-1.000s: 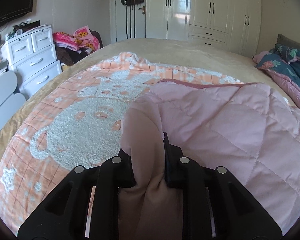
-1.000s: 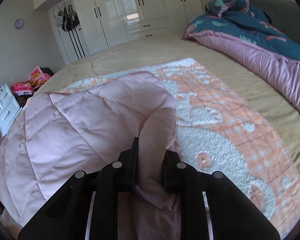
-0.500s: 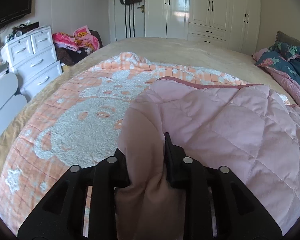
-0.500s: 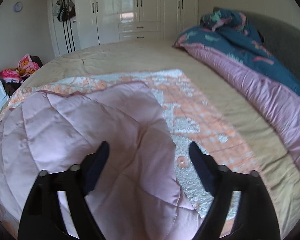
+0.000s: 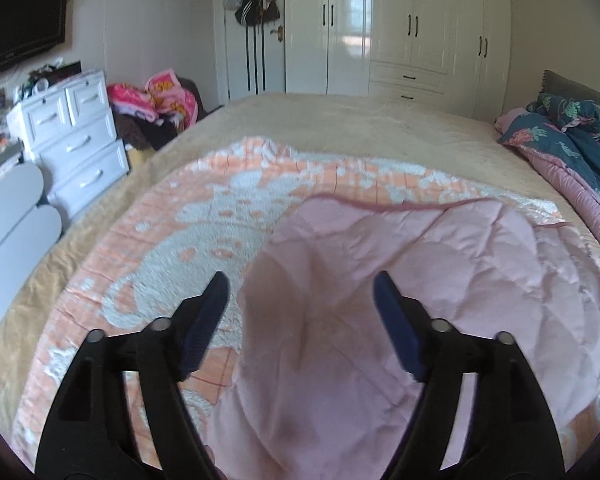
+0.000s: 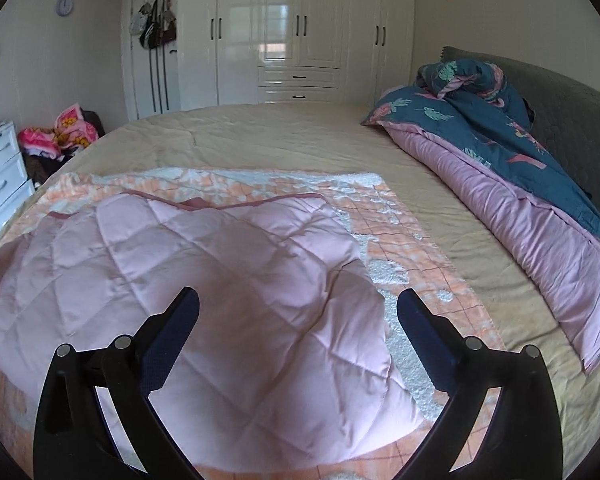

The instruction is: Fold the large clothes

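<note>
Jaws of both the left gripper [image 5: 300, 292] and right gripper [image 6: 298, 310] are spread empty above the soft, puffy pink quilted garment [image 6: 220, 280], best pinched at its lower-frame edge.

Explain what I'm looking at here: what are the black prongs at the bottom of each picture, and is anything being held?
There is no robot: a person holds a two-finger gripper in each hand, and each gripper carries a fisheye camera looking forward along its fingers. One picture comes from the left gripper, the other from the right gripper. The black prongs are the gripper fingers. Both stand wide open and hold nothing. Below them a pink quilted garment lies on an orange-and-white blanket spread over the beige bed. A blue floral duvet is heaped at the headboard side, with a white wardrobe beyond the bed.
</note>
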`<state>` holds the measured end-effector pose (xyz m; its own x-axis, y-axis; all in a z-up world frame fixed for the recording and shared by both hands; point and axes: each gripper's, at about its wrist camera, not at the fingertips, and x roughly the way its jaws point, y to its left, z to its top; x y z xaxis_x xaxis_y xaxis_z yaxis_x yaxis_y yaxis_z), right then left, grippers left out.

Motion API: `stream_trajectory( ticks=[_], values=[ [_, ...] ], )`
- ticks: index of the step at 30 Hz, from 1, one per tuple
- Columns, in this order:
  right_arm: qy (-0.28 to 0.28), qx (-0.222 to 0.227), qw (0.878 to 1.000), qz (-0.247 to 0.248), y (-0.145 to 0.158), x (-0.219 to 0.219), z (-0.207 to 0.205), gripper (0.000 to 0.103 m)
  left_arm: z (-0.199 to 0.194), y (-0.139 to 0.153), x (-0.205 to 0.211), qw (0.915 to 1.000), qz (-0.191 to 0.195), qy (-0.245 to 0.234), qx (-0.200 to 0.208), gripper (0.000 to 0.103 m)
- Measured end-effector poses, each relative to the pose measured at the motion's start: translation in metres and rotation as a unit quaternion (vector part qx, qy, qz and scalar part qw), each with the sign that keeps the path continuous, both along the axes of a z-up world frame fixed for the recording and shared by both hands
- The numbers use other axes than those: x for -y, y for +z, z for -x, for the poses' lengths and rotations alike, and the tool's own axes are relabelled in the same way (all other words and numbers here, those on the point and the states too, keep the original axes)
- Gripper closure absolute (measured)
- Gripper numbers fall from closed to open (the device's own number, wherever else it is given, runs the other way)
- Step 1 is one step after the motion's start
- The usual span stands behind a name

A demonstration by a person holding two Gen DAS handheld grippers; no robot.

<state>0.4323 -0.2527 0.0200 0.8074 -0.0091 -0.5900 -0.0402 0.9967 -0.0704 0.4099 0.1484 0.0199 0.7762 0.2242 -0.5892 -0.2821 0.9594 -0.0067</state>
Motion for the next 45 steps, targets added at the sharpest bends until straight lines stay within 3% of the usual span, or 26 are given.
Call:
stream_trajectory(
  ticks=[5,11,16,24,33,45],
  values=[
    [0.004,0.021,0.999,0.025,0.016,-0.008,0.023,0.004,0.019,0.029,0.007,0.9998,-0.006,0.000,0.018,0.010],
    [0.010,0.037,0.999,0.014,0.033,-0.010,0.052,0.004,0.042,0.052,0.023,0.9992,-0.014,-0.008,0.038,0.009],
    [0.007,0.056,0.998,0.033,0.045,-0.012,0.073,0.004,0.061,0.059,0.036,0.9988,-0.012,-0.017,0.045,0.009],
    [0.006,0.078,0.996,0.052,0.055,-0.010,0.104,0.004,0.096,0.056,0.044,0.9988,0.005,-0.017,0.045,0.009],
    [0.007,0.073,0.995,0.061,0.046,-0.012,0.122,0.004,0.125,0.051,0.049,0.9990,-0.004,-0.019,0.041,0.009],
    [0.012,0.063,0.996,0.067,0.031,-0.016,0.141,0.004,0.145,0.020,0.046,0.9997,0.017,-0.018,0.003,0.009]
  ],
)
